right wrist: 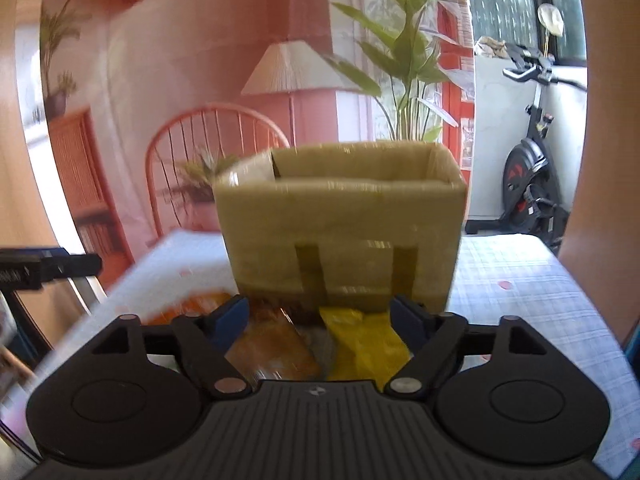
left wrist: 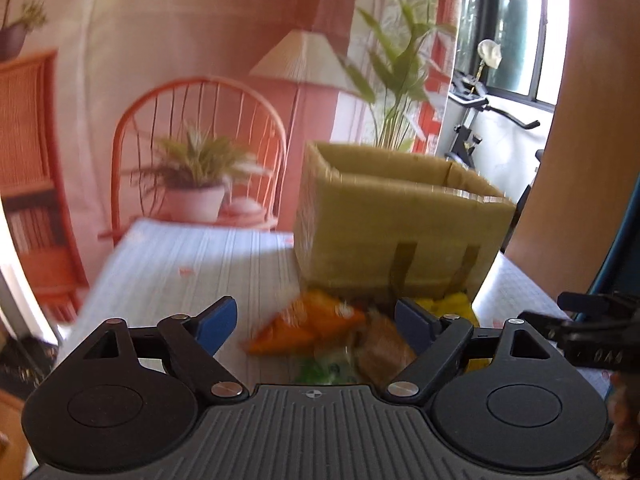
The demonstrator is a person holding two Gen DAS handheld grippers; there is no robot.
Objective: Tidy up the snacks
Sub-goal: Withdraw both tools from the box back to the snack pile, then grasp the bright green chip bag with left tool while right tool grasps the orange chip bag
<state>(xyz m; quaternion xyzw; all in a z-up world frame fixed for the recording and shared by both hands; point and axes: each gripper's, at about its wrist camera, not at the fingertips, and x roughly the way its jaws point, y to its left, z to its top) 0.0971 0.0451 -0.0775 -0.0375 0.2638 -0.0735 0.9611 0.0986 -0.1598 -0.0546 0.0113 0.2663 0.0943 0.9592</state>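
An open cardboard box [left wrist: 400, 220] [right wrist: 340, 232] stands on the white table, its inside hidden. Snack packets lie in a heap in front of it. In the left wrist view I see an orange packet [left wrist: 308, 326], a brown one [left wrist: 384, 346], a green one [left wrist: 324, 370] and a yellow one [left wrist: 452, 304]. My left gripper [left wrist: 316, 322] hangs over them, open, its blue pads touching nothing. In the right wrist view a brown packet [right wrist: 276, 350] and a yellow packet [right wrist: 362, 346] lie below my right gripper [right wrist: 320, 320], which is open and holds nothing.
The table [left wrist: 192, 260] [right wrist: 528, 280] wears a pale checked cloth. Behind it hangs a printed backdrop with a chair, a lamp and plants. An exercise bike [right wrist: 532, 184] stands at the right by a window. Each gripper shows at the edge of the other's view.
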